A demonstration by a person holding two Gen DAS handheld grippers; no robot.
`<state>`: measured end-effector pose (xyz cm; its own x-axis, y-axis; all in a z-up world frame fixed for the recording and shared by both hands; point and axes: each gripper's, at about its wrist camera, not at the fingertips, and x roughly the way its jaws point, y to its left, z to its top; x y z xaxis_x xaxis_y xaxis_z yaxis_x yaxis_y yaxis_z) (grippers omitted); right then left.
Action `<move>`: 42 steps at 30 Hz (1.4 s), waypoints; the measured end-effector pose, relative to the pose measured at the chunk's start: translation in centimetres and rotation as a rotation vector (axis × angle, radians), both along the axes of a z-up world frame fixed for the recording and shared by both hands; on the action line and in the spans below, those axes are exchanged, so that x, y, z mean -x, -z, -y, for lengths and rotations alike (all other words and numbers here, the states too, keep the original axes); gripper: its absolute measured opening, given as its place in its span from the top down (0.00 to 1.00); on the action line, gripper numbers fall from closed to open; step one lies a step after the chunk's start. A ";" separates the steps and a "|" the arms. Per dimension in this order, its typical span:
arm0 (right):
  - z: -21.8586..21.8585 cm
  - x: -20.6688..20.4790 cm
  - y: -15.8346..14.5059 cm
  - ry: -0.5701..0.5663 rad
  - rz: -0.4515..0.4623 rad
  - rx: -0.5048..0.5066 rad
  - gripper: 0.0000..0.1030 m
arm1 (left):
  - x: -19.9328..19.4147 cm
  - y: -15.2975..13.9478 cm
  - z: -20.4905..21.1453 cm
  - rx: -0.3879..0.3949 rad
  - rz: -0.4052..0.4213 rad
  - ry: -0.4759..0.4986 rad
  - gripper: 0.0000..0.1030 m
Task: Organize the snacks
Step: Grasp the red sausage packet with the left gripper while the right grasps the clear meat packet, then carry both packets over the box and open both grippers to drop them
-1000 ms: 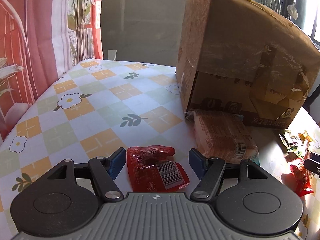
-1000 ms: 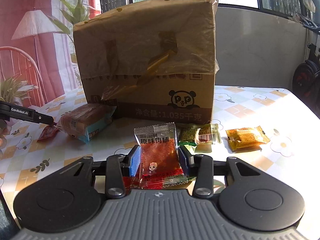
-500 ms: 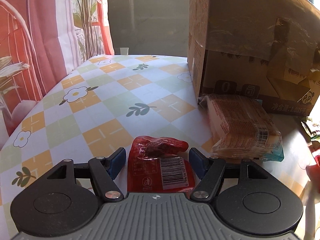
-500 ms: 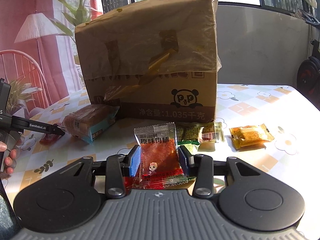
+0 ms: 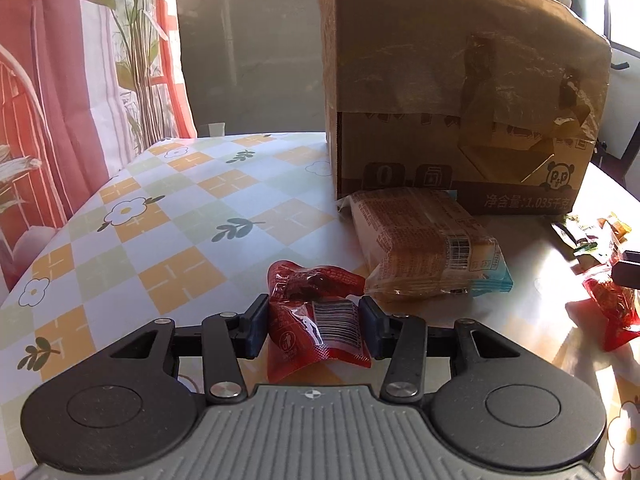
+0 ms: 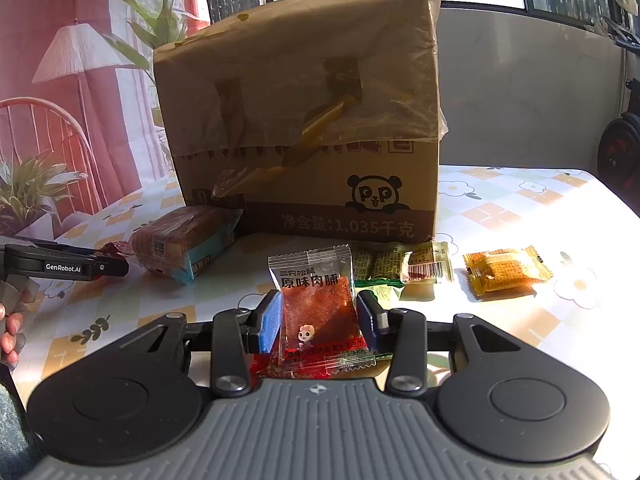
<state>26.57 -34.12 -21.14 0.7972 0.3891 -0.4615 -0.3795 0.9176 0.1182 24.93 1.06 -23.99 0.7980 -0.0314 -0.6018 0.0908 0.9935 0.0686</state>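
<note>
Two grippers, left [image 5: 313, 322] clamping red packet [image 5: 316, 320], right [image 6: 318, 318] clamping jerky pouch [image 6: 316, 308]

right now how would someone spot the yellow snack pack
Find the big cardboard box. On the table in front of its right corner lies a row of small packs; the yellow pack is the rightmost, alone beyond the green packs.

Your cardboard box [image 6: 304, 128] at tabletop [image 6: 520, 208] centre-back, bread pack [image 6: 180, 242] before its left corner, jerky pouch [image 6: 316, 312] in front centre, two wrapped bars [image 6: 400, 266] just right, biscuit pack [image 6: 504, 270] further right, sauce sachet [image 5: 316, 312] left of bread.
</note>
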 end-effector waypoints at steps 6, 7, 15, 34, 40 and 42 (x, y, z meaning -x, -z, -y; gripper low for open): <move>0.0 -0.1 0.1 -0.003 -0.003 -0.002 0.58 | 0.5 -0.3 0.6 -0.022 0.017 -0.001 0.52; -0.1 -0.1 0.1 -0.003 -0.003 -0.002 0.58 | 0.6 -0.4 0.6 -0.023 0.023 -0.009 0.52; -0.1 -0.1 0.1 -0.003 -0.009 -0.009 0.58 | 1.1 -1.6 -0.1 -0.004 0.061 -0.061 0.52; -0.8 -1.8 -11.2 -0.057 0.219 -0.091 0.58 | 0.0 -13.0 3.5 0.081 0.338 0.064 0.51; -2.2 -6.8 -17.7 -0.068 0.333 -0.082 0.58 | -4.2 -18.3 7.2 0.082 0.391 0.162 0.51; -2.6 -9.3 -18.8 -0.062 0.343 -0.047 0.58 | -7.6 -19.8 8.5 0.086 0.342 0.203 0.51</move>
<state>35.88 -31.50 -2.33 0.8771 0.4559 -0.1513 -0.4591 0.8883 0.0154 32.50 -7.42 -4.18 0.9242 -0.2471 -0.2912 0.2717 0.9612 0.0466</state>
